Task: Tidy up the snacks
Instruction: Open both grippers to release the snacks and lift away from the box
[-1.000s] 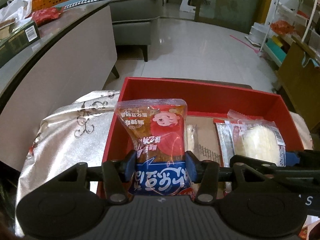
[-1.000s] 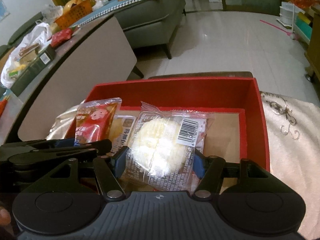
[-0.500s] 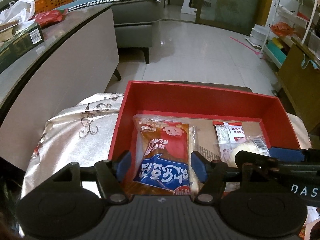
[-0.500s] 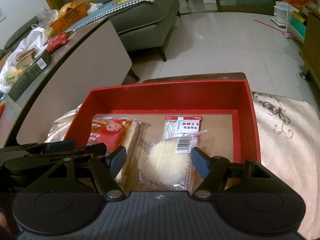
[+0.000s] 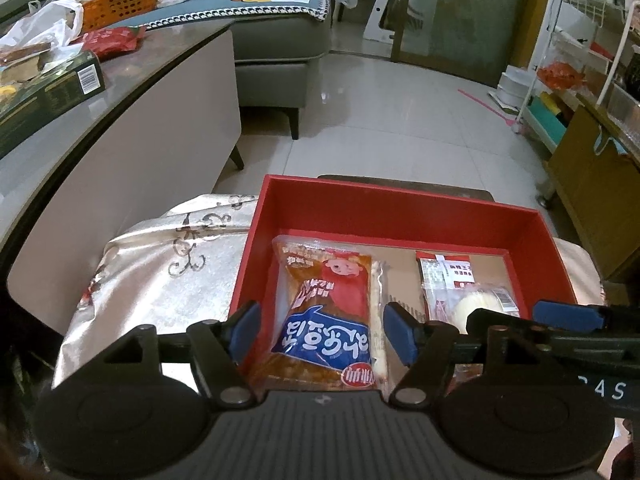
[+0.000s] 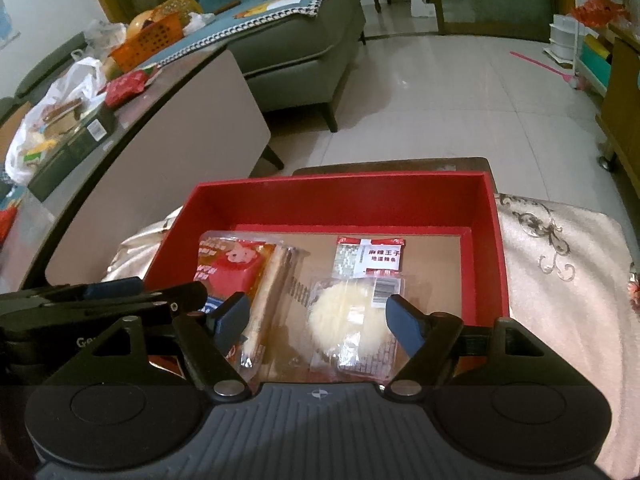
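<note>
Partly hidden: cake packet (image 5: 484, 306) behind right tongs (image 5: 568, 316)

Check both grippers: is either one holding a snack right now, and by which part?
Nothing is held. The left gripper has its jaws opening, clear of the orange-and-blue snack packet lying in the red box. The right gripper is opening too, clear of the white pastry packet.

A second ago each claw pinched a packet; now both are opening, and the red-and-blue snack packet (image 5: 328, 312) and the clear-wrapped white cake (image 6: 348, 320) lie released in the red box (image 5: 400, 208).
</note>
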A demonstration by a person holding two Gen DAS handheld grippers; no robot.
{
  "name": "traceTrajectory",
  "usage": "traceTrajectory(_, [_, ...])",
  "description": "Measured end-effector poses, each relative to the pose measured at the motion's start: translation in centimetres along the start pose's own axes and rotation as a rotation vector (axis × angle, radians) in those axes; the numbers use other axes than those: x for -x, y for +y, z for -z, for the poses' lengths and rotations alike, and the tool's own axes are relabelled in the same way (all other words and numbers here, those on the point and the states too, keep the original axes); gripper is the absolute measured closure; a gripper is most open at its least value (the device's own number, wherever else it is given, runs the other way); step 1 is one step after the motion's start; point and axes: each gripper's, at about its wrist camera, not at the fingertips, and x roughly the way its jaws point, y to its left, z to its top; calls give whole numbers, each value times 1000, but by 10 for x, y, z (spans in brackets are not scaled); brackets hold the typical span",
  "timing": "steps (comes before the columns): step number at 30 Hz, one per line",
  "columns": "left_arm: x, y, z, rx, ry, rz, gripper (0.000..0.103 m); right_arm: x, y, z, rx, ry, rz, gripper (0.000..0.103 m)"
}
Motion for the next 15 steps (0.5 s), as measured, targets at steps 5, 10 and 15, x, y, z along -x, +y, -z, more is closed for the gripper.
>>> traceTrajectory(5, [10, 2, 2, 2, -14, 8, 42, 6, 3, 2, 9, -7, -3, 22])
traceTrajectory(10, [21, 5, 6, 5, -24, 14, 42, 13, 7, 5, 14, -12, -5, 22])
traceTrajectory(15, [34, 8, 14, 7, -30, 32, 42, 24, 14, 12, 29, -18, -10, 22])
